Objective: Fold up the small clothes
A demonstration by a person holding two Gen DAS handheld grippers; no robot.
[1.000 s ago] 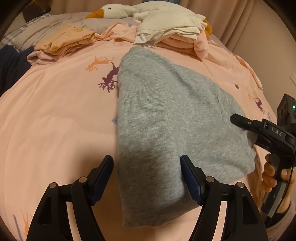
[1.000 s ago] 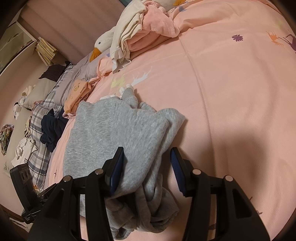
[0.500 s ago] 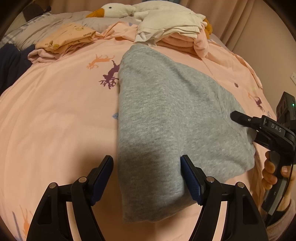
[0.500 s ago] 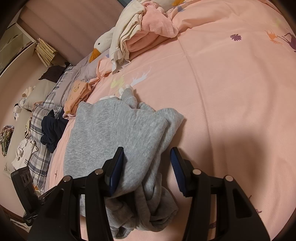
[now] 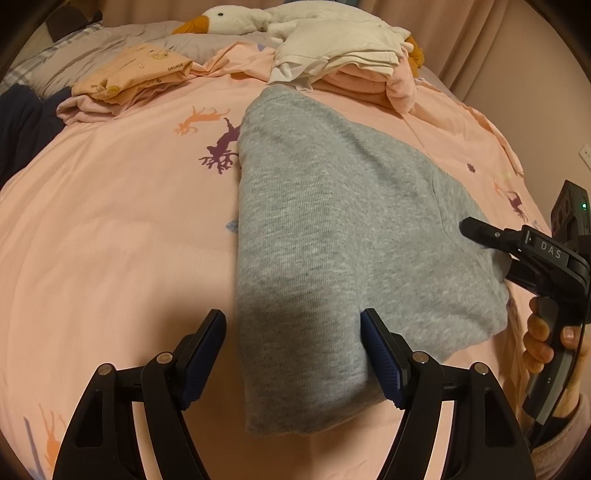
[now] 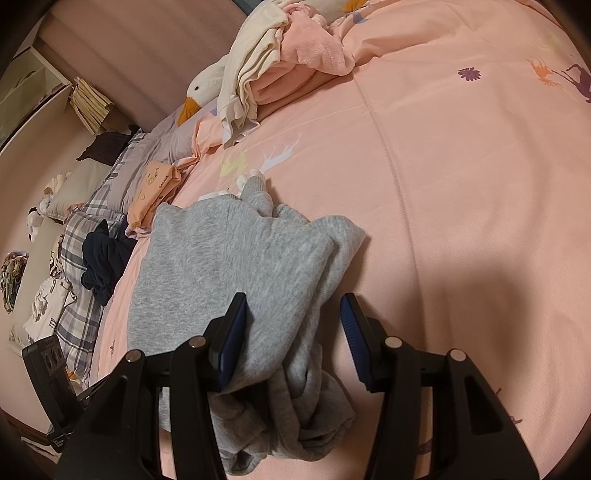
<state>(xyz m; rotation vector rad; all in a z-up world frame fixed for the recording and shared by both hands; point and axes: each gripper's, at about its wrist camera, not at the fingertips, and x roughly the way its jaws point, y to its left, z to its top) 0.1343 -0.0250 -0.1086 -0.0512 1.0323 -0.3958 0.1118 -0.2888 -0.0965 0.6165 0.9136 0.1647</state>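
Grey garment (image 5: pixel 332 240) on bed (image 5: pixel 110 258); left gripper (image 5: pixel 293 354), right gripper (image 6: pixel 291 336) both wide, unclamped.

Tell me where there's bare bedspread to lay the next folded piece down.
Widest free patch: the pink bedspread left of the grey garment, below the orange clothes. In the right wrist view, open spread lies right of the garment too. Crowded: the head of the bed, with the white and pink pile, the goose and the dark clothes.

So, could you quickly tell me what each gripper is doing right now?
Left gripper: open, over the near end of the grey garment, nothing gripped.
Right gripper: open, grey garment bunched between its fingers, not clamped.
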